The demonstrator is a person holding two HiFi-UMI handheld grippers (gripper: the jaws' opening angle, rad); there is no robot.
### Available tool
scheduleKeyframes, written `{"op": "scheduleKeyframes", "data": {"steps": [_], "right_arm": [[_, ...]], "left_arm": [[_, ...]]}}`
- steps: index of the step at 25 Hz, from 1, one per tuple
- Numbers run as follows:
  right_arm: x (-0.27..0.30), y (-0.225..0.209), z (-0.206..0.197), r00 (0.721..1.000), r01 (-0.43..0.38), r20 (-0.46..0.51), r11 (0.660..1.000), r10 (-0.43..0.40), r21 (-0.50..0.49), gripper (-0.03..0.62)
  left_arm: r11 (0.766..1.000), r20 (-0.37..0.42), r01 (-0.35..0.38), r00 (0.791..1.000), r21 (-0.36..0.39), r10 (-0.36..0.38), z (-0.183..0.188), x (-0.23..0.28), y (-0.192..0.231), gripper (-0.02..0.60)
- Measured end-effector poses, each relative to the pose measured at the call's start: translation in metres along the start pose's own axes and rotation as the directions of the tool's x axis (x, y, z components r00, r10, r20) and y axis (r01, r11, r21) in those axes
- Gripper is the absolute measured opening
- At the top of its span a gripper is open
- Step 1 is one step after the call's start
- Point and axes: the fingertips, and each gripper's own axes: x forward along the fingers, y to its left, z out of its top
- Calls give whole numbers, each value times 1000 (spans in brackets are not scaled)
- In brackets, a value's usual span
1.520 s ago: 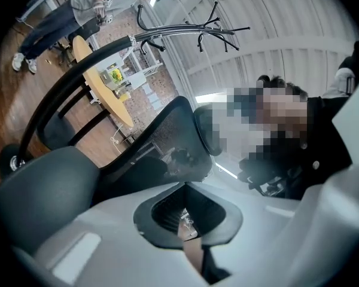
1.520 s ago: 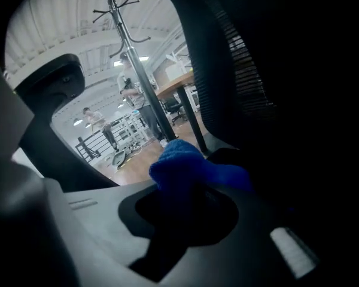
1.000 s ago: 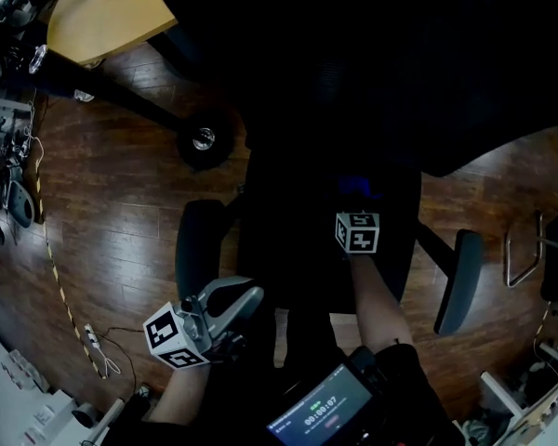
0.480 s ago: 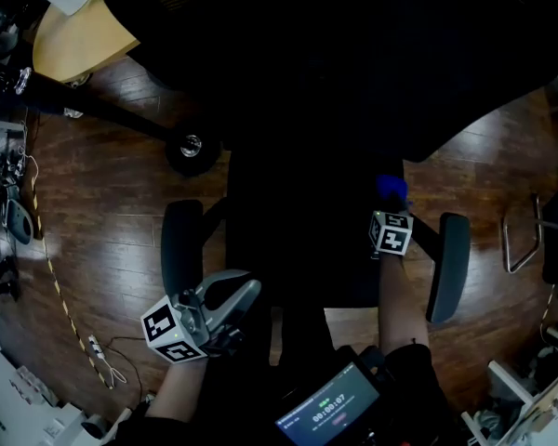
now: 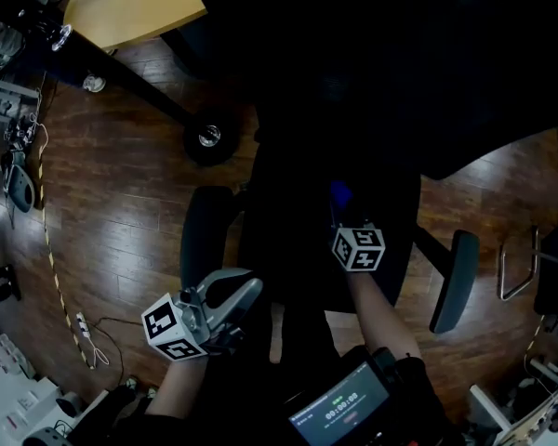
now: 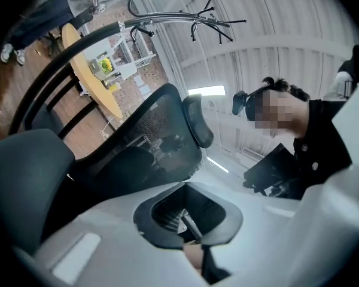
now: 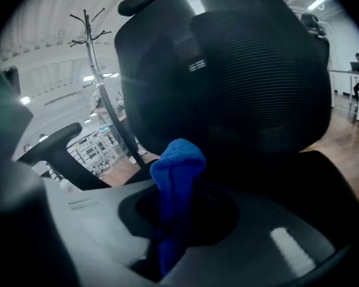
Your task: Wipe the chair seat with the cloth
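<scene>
The black chair seat (image 5: 293, 221) fills the middle of the head view, with a grey armrest (image 5: 205, 240) on its left and another armrest (image 5: 454, 277) on its right. My right gripper (image 5: 344, 210) is over the seat, right of its middle, shut on a blue cloth (image 5: 340, 194) that rests against the seat. In the right gripper view the cloth (image 7: 176, 175) bunches up between the jaws in front of the mesh chair back (image 7: 239, 70). My left gripper (image 5: 245, 293) hangs off the seat's front left corner, shut and empty, tilted up toward the chair back (image 6: 149, 142).
A yellow round table (image 5: 135, 7) stands at the far left over the wood floor. The chair's caster (image 5: 205, 137) and a black base leg show behind the seat. A cable (image 5: 86, 337) lies on the floor at left, and a metal frame (image 5: 519, 258) stands at right.
My right gripper slid with the cloth to the seat's right edge by the armrest, then back left toward the middle. The left gripper stayed where it was.
</scene>
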Motion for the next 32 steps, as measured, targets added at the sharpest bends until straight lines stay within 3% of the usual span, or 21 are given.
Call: {"op": "scheduleKeyframes", "data": {"steps": [4,9,11,16,22,27,32], "right_arm": [[49,91,-27,988,-135,-81,990,131,-41,58],[85,169,-58,952,-264,-161,965,260,-4,58],[93,179,-74,942,-279,-206,960,267,-30,58],[94,181,-81,948,-279,-193,953,253,-119,58],[73,126,-83,969,-178,-193,976,152,-123,58],[30,23,-84,985,-5,-172,996,-11,-92,58],[-38,-84,-75,970,204,-131,979,-204,-17,58]], "left_arm": [[1000,42,-26,999,13,25,12,-16,2,2],[997,63,-68,996,32,66,16,-41,0,2],[995,60,-93,994,48,90,16,-48,2,2],[993,67,-104,993,55,101,22,-62,6,2],[998,42,-48,998,47,46,24,-49,-4,2],[999,-26,13,1000,48,-12,9,-23,-14,2],[997,-85,68,994,32,-65,-6,3,-19,2]]}}
